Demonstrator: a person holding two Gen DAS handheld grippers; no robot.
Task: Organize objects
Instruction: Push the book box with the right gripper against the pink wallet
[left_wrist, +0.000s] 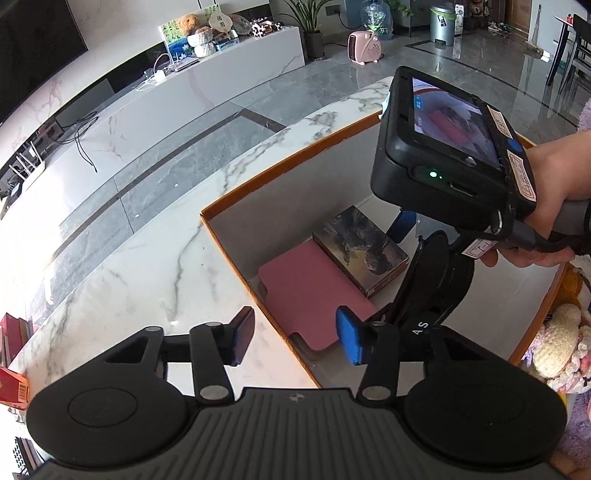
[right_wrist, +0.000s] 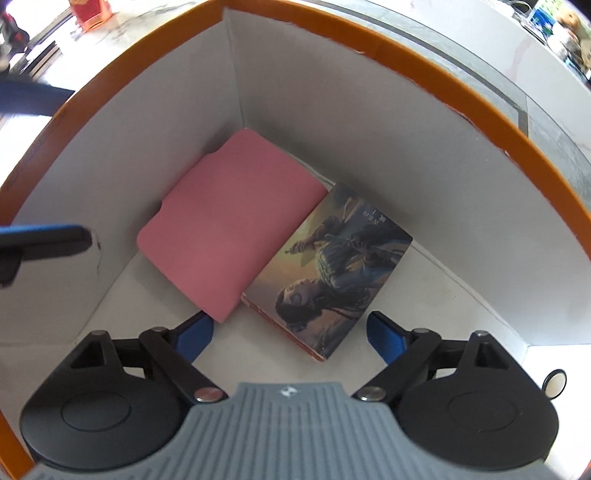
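An orange-rimmed box (left_wrist: 236, 192) with white inner walls stands on the marble table; its rim also shows in the right wrist view (right_wrist: 406, 55). Inside lie a flat pink case (left_wrist: 314, 291) (right_wrist: 229, 225) and a picture-covered box (left_wrist: 364, 247) (right_wrist: 332, 266), side by side and touching. My left gripper (left_wrist: 295, 341) is open and empty, straddling the box's near-left wall. My right gripper (right_wrist: 290, 336) is open and empty inside the box, just above the picture box's near end. The right gripper's body (left_wrist: 443, 147) shows in the left wrist view.
The marble table (left_wrist: 129, 266) extends left of the box. A red carton (left_wrist: 13, 387) (right_wrist: 90, 13) sits at the table's edge. Knitted plush toys (left_wrist: 557, 339) lie right of the box. A TV bench and a pink heater (left_wrist: 365, 48) stand beyond.
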